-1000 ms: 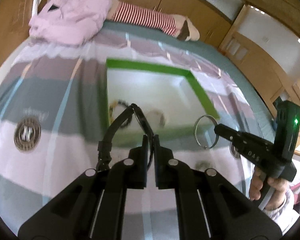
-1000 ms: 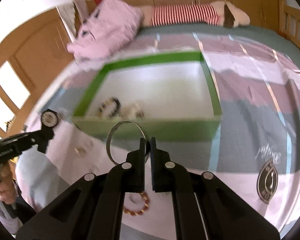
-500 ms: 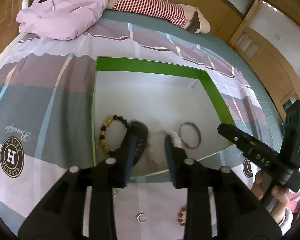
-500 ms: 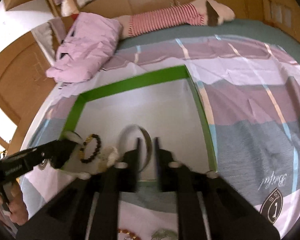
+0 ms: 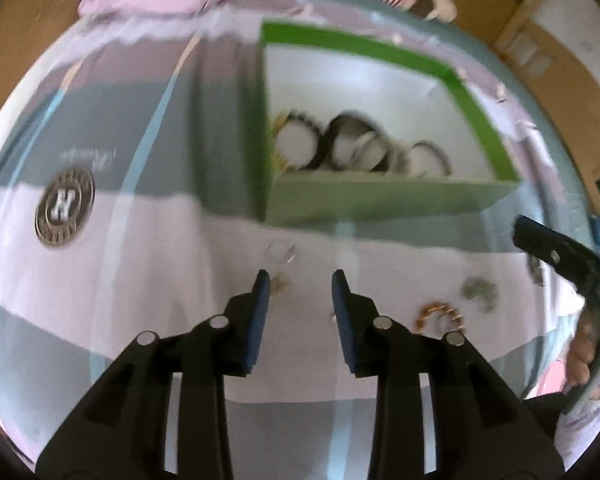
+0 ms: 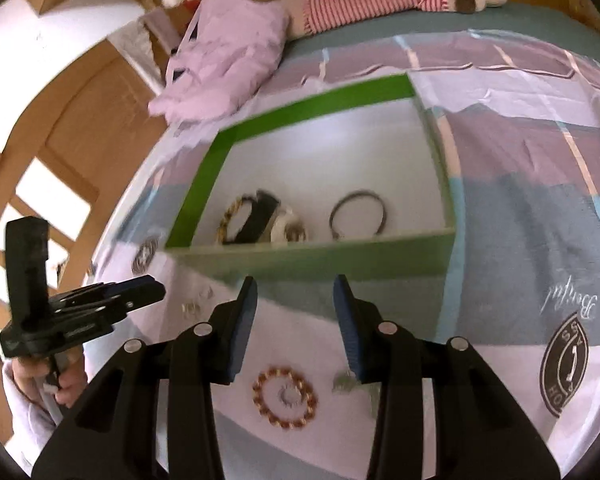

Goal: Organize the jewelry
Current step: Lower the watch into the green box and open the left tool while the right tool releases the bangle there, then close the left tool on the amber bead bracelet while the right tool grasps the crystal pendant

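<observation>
Both tools hang empty over the striped purple-and-grey bedspread (image 6: 500, 152), just in front of the shallow green-walled cardboard box (image 6: 308, 258) that serves as the collecting place. The left gripper (image 5: 300, 280) has its jaws spread wide with nothing between them, and the right gripper (image 6: 296, 288) is likewise parted and empty; that readiness suggests each is lining up for another pick, not carrying anything.

In the middle of the right wrist view, the box already holds a thin dark metal bangle (image 6: 358, 216), a gold-and-black beaded bracelet (image 6: 240, 222) and a pale piece beside it that is too blurred to name.

Loose pieces lie outside the box because they are not yet sorted: a round amber-and-gold beaded bracelet (image 6: 285, 398) at lower centre between the right fingers, a small silvery charm (image 6: 346, 385) just right of it, and small clear rings (image 5: 282, 252) ahead of the left fingertips.
</observation>
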